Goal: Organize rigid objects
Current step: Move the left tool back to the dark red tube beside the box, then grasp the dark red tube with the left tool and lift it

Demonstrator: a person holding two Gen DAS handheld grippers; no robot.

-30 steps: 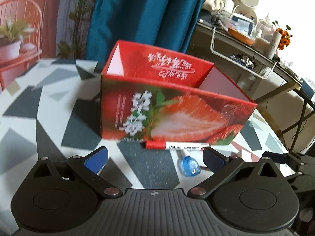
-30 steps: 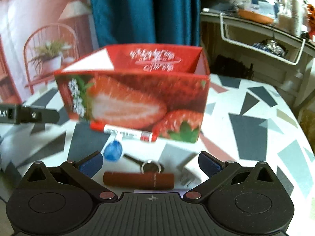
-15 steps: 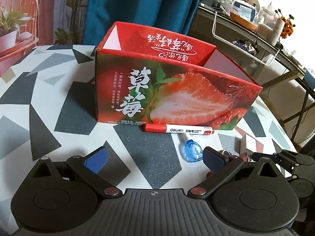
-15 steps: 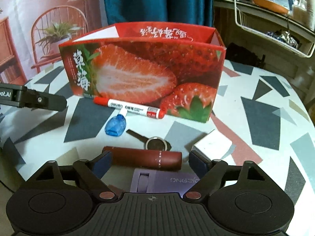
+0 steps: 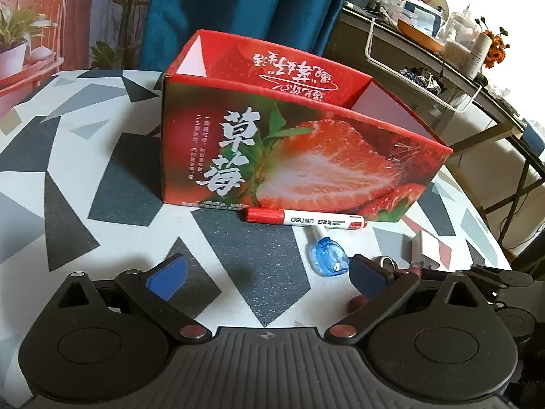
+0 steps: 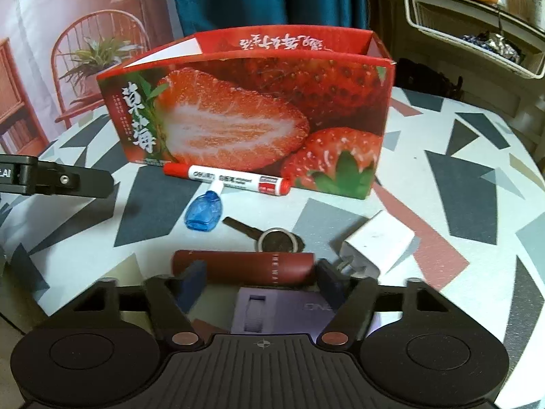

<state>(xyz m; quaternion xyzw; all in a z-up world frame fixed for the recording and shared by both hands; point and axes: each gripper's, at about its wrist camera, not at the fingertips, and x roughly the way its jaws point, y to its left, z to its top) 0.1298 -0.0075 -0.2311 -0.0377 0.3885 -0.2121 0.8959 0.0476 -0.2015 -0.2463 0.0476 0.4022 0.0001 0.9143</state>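
While both grippers gape, the marker [image 6: 226,180] reads "deli"; box [image 6: 259,116] perhaps "草莓".

The left gripper [image 5: 267,272] hangs low with its blue-padded fingers [image 5: 167,271] spread wide — nothing between them. The right gripper [image 6: 261,281] sits low too, its fingers [image 6: 194,277] narrower-set yet apart — both level, pointing forward.

A lived-in home room — teal curtain [image 5: 245,10] at top centre, a printed backdrop [image 6: 68,34] of chair and potted plant at upper left, a cluttered side shelf [image 5: 442,44] with jars and flowers upper right — around a terrazzo-patterned tabletop [image 5: 102,177].
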